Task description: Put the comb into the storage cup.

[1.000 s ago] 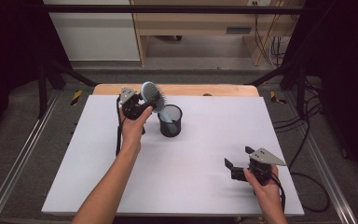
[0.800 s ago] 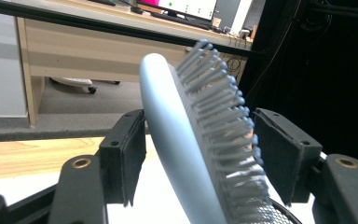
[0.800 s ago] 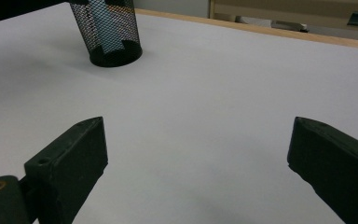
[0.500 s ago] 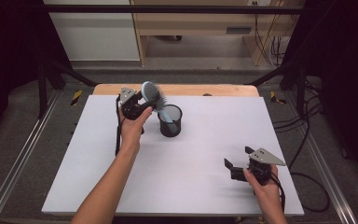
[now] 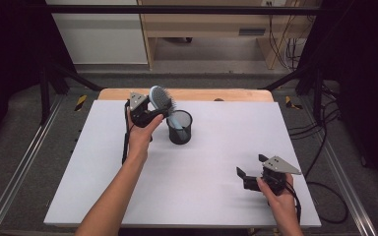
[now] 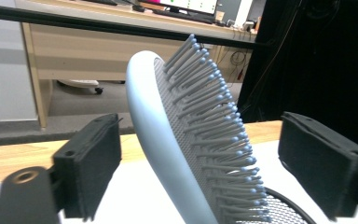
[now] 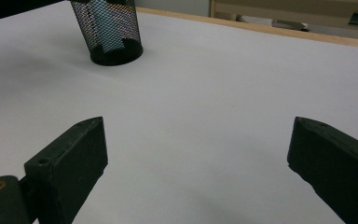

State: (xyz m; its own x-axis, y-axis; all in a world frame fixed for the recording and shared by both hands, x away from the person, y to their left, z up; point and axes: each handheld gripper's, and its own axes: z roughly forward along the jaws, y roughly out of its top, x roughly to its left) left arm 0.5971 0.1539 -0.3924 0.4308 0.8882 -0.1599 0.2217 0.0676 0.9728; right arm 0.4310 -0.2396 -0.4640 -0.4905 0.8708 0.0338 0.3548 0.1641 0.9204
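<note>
Left tool (image 6: 200,154) jaws newly apart (hairbrush (image 6: 191,140) loose between them).

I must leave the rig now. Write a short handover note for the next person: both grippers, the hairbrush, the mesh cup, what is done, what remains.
Left gripper: jaws have just been opening, both pads apart from the hairbrush between them.
Right gripper: open, holding nothing, low over the white table on the near right.
Hairbrush: handle down in the mesh cup, head leaning out.
Done: brush in cup and released.
Left: probably only draw the left gripper away.
</note>
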